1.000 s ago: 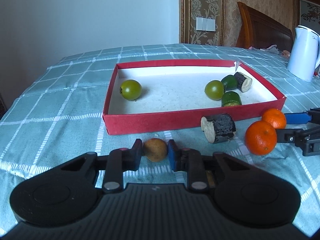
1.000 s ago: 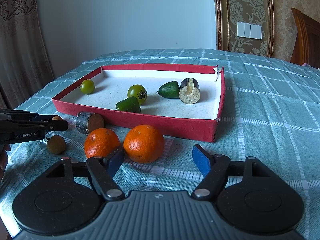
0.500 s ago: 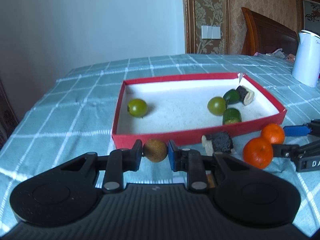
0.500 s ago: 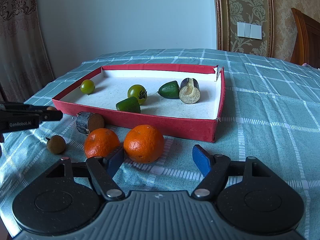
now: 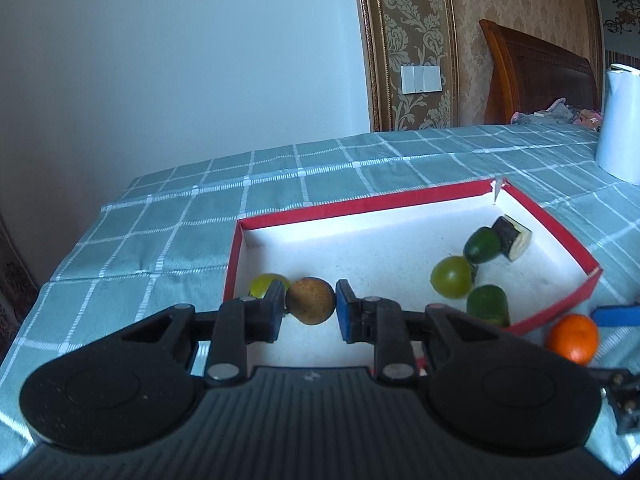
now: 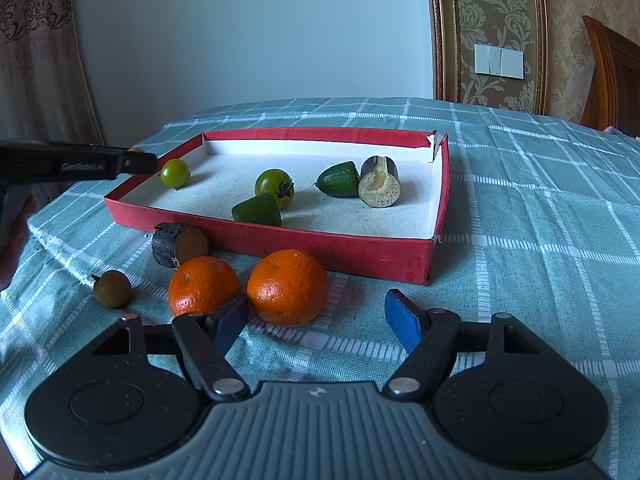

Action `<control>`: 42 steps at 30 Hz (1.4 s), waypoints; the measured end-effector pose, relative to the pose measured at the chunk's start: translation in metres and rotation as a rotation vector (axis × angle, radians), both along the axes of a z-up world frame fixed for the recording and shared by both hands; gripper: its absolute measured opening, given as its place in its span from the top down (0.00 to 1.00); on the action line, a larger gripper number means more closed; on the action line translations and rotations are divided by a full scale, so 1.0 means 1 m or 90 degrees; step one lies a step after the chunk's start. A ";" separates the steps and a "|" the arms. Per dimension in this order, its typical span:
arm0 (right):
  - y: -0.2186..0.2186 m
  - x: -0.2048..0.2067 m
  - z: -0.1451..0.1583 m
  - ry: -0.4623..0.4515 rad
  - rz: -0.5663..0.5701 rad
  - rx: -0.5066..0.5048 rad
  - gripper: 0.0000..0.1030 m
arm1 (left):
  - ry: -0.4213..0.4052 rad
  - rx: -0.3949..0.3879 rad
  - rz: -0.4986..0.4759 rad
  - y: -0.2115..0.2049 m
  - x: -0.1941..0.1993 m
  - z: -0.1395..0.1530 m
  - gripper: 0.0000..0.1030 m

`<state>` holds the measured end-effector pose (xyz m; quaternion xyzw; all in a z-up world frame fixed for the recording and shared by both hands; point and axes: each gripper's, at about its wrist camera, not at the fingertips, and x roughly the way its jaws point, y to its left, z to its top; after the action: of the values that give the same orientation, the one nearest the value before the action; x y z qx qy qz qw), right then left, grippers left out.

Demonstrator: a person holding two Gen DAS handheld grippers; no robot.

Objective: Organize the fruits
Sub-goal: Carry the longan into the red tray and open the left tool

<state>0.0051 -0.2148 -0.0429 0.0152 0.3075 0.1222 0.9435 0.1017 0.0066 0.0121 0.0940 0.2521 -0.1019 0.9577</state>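
While left gripper (image 5: 310,312) pinched brown fruit (image 5: 310,300) above red tray (image 5: 554,307), near green tomato (image 5: 264,283) at 9 o'clock, right gripper (image 6: 316,320) stood spread beside orange (image 6: 287,286). Risk: early release, round fruit rolling, striking tomato.

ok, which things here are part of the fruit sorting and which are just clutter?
Part of the job:
- brown fruit held in the left gripper
- red tray
- two oranges
- second brown fruit on the cloth
- dark cut piece by the tray
- right gripper, jaws open

Just lying about:
- white kettle
- wall switch
- wooden headboard
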 end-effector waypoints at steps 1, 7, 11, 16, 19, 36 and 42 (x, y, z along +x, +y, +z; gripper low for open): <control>0.000 0.000 0.000 0.000 0.000 0.000 0.27 | 0.004 -0.004 0.001 -0.001 0.006 0.000 0.76; 0.000 0.000 0.000 0.000 0.000 0.000 0.27 | 0.033 -0.011 0.001 -0.008 0.048 -0.010 0.76; 0.000 0.000 0.000 0.000 0.000 0.000 0.27 | 0.051 -0.010 0.008 -0.011 0.073 -0.021 0.76; 0.000 0.000 0.000 0.000 0.000 0.000 0.27 | 0.048 -0.012 0.014 -0.014 0.088 -0.027 0.76; 0.000 0.000 0.000 0.000 0.000 0.000 0.27 | 0.057 -0.005 0.018 -0.016 0.095 -0.033 0.76; 0.000 0.000 0.000 0.001 0.000 0.000 0.27 | 0.039 -0.010 0.039 -0.006 0.081 -0.028 0.37; 0.000 0.000 0.000 0.001 0.000 0.000 0.27 | 0.025 -0.042 0.032 0.017 0.040 -0.019 0.26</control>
<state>0.0056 -0.2150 -0.0424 0.0156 0.3079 0.1223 0.9434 0.1414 0.0240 -0.0065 0.0542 0.2701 -0.0875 0.9573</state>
